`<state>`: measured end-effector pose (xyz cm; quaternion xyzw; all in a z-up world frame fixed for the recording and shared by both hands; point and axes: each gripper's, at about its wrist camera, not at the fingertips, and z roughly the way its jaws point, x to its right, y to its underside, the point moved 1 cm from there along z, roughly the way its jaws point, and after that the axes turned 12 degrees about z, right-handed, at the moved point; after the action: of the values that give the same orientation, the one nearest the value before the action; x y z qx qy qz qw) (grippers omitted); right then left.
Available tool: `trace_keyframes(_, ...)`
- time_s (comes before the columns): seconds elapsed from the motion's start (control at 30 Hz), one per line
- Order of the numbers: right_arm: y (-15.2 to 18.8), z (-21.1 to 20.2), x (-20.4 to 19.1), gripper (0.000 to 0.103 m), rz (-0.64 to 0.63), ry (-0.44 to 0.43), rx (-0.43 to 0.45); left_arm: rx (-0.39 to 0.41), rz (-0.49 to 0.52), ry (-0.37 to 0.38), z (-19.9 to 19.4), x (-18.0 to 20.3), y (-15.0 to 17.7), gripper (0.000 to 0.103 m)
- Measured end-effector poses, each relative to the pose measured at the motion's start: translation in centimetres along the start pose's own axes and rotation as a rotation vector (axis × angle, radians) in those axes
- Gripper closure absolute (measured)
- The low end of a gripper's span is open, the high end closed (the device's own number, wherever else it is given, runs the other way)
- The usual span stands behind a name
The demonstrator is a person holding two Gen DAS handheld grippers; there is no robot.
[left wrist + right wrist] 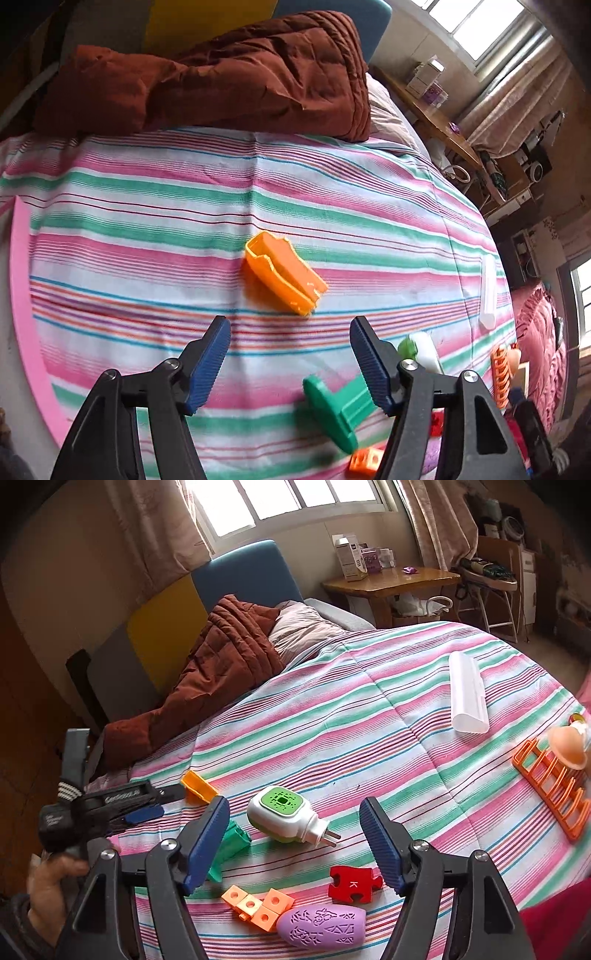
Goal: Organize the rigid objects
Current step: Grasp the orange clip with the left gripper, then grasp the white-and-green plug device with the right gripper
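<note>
Rigid items lie on a striped bedspread (147, 206). In the left wrist view, my left gripper (290, 332) is open and empty, just short of an orange plastic scoop (284, 275). A green T-shaped piece (338, 408) lies under its right finger. In the right wrist view, my right gripper (293, 812) is open and empty above a white-and-green plug-in device (286, 818). Near it lie a red puzzle piece (352, 884), orange linked cubes (258, 906), a purple oval object (321, 926) and the green piece (231, 843). The left gripper (142, 812) shows at left beside the scoop (197, 786).
A clear white tube case (467, 696), an orange rack (554, 790) and a peach suction-cup piece (567, 746) lie at the right of the bed. A brown quilt (229, 74) and pillow (303, 627) sit at the headboard. A wooden side table (391, 579) stands beyond.
</note>
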<state>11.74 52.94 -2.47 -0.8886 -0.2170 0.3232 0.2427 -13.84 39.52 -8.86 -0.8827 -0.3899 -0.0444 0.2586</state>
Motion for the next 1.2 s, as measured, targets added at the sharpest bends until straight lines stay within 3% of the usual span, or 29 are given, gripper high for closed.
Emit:
trace_keyframes(0.33, -0.2, -0.1, -0.1, 0.029, 0.012, -0.019, -0.001, -0.046, -0.065, -0.012, 4.1, -0.2, -3.0, 0.036)
trace_keyframes(0.5, -0.2, 0.0, 0.0, 0.028, 0.013, -0.017, -0.005, -0.046, -0.026, -0.053, 5.4, 0.3, -3.7, 0.036)
trace_keyframes(0.57, -0.2, 0.2, 0.2, 0.028, 0.016, -0.012, -0.009, -0.045, 0.009, -0.081, 5.7, 0.8, -3.8, 0.044)
trace_keyframes(0.6, -0.1, 0.2, 0.2, 0.028, 0.018, -0.010, -0.011, -0.043, 0.032, -0.104, 5.7, 0.9, -3.8, 0.060)
trace_keyframes(0.63, -0.2, 0.2, 0.3, 0.028, 0.020, -0.012, -0.014, -0.042, 0.063, -0.125, 5.7, 1.0, -3.6, 0.073)
trace_keyframes(0.7, -0.2, 0.2, 0.4, 0.028, 0.027, -0.012, -0.012, -0.040, 0.104, -0.126, 5.5, 1.0, -3.0, 0.077)
trace_keyframes(0.83, -0.3, 0.2, 0.5, 0.028, 0.027, -0.008, -0.010, -0.032, 0.178, -0.136, 4.4, 0.8, -1.5, 0.077)
trace_keyframes(1.0, -0.5, 0.4, 0.9, 0.028, 0.040, 0.000, -0.015, -0.018, 0.173, -0.125, 2.1, -0.3, 1.1, 0.077)
trace_keyframes(1.2, -0.7, 1.1, 2.2, 0.028, 0.100, 0.006, -0.040, 0.060, 0.233, -0.136, -2.9, 0.0, 5.1, 0.077)
